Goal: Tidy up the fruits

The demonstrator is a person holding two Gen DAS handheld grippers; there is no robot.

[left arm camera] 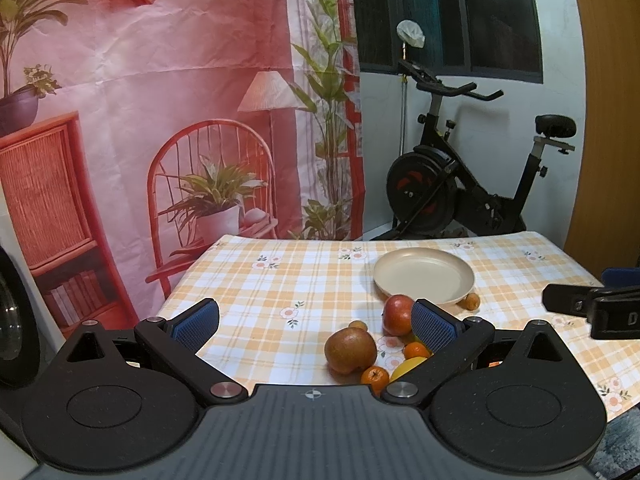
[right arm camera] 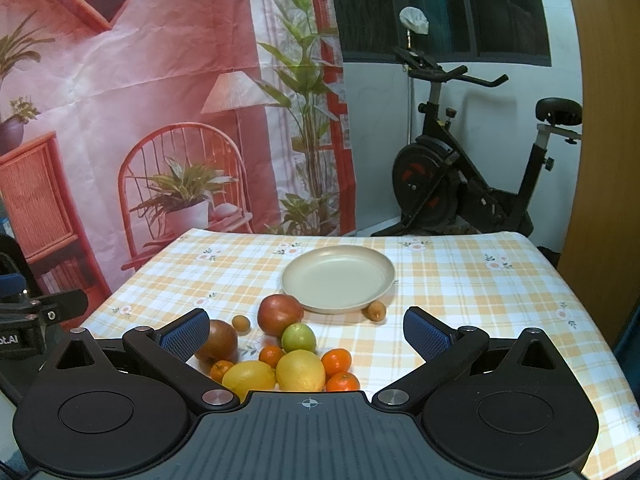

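I see the fruits bunched at the near edge of the checked tablecloth (right arm camera: 460, 280): two yellow lemons (right arm camera: 300, 370), small glossy mandarins (right arm camera: 337, 361), a green lime (right arm camera: 298, 337), a red apple (right arm camera: 279, 314) and a brownish pear (right arm camera: 218, 340). Just behind them sits the cream plate (right arm camera: 338, 278), bare. My left gripper (left arm camera: 316, 326) and right gripper (right arm camera: 306, 332) both hover spread wide, holding nothing.

A checked tablecloth (right arm camera: 460, 280) with small flowers covers the table. Behind it hangs a pink backdrop (right arm camera: 160, 80) printed with a chair, lamp and plants. An exercise bike (right arm camera: 460, 176) stands to the right, under a dark window (right arm camera: 440, 8).
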